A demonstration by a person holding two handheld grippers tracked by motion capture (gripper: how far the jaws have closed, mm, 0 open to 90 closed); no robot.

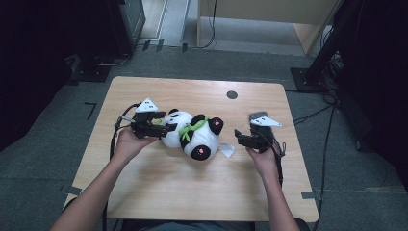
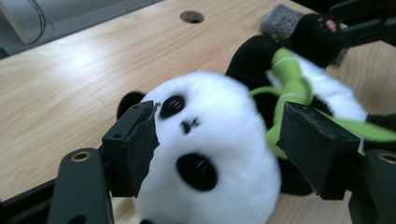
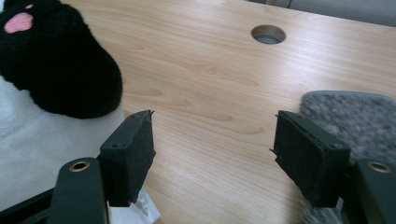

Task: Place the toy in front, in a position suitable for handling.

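Left hand-held gripper (image 2: 215,149): it is held at the left side of the panda, and its jaws are spread on both sides of the panda's head. One jaw is seen by the ear and eye, and the other by the green leaf. Whether the pads press on the head cannot be told.
Right hand-held gripper (image 3: 212,154): its jaws are spread, and bare wood is seen between them. It is held near the right side of the panda, apart from it.
Panda (image 1: 192,134): it is laid on its back on the worktop, about in the middle, between the two hand-held grippers. Its head is turned to the left and its feet to the right. Its body is white, and its ears, arms and feet are black. Pink pads are seen on the feet.
Green leaf (image 2: 289,84): it is wrapped across the panda's chest.
White tag (image 1: 226,150): it is laid flat on the wood, just beside the lower foot.
Grey pad (image 3: 355,116): it is laid on the worktop, under the right jaw of the right hand-held gripper.
Worktop (image 1: 192,187): it is made of light wood, and a round hole (image 1: 232,95) is seen near its far edge.
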